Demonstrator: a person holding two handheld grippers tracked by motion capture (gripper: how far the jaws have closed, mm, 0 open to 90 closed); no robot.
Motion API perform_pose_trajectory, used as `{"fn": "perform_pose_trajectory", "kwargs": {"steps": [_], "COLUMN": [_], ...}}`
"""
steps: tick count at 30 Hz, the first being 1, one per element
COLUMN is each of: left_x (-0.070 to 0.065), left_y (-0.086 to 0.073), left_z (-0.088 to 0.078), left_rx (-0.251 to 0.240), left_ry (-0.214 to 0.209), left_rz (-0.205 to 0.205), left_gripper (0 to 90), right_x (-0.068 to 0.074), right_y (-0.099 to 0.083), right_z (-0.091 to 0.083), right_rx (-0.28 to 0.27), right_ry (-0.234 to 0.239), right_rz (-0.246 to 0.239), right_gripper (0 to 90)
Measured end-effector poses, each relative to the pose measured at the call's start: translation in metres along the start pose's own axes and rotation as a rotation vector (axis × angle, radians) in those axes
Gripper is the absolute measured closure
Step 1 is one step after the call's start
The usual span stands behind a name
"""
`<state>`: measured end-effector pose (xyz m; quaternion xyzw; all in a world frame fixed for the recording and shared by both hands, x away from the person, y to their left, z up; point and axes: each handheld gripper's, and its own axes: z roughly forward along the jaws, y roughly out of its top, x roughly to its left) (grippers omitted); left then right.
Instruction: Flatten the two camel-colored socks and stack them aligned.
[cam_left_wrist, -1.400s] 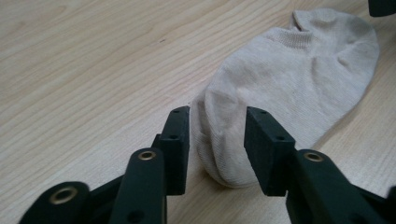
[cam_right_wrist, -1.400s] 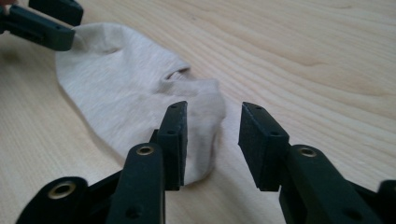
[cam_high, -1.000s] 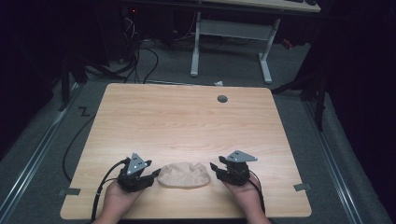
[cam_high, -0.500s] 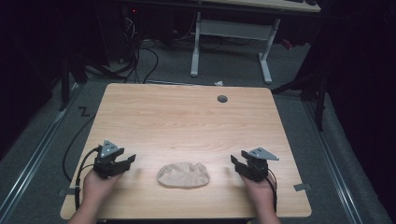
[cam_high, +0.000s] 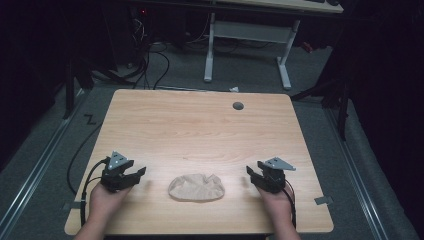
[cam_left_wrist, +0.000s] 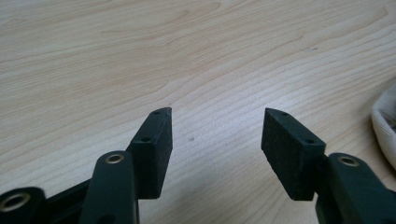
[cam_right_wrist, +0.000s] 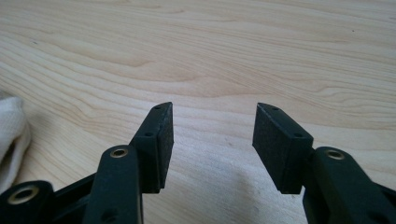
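A wooden table; a crumpled beige cloth lies near its front edge, between two grippers; left gripper and right gripper rest beside it, jaws wide apart, holding nothing.

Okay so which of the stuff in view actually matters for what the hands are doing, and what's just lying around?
Likely part of the job:
- crumpled beige cloth, on the table between the grippers
- left gripper, open, apart from the cloth
- right gripper, open, apart from the cloth
- wooden table

Just lying about:
- white desk frame beyond the table
- cables on the floor
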<state>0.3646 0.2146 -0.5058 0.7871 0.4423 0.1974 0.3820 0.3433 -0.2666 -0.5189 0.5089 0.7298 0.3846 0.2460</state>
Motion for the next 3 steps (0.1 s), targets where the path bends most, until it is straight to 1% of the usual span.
{"fn": "perform_pose_trajectory", "kwargs": {"steps": [1, 3], "left_x": [-0.0025, -0.0076], "left_y": [0.0015, 0.0046], "left_z": [-0.0031, -0.0081], "left_rx": [0.002, -0.009], "left_ry": [0.019, 0.035], "left_rz": [0.033, 0.076], "left_gripper": [43.7, 43.0], "right_x": [0.0004, 0.0024], "right_y": [0.0004, 0.0019], "right_z": [-0.0002, 0.0006], "right_rx": [-0.001, -0.007], "right_ry": [0.003, 0.006], "right_rz": [0.005, -0.005], "right_gripper": [48.5, 48.3]}}
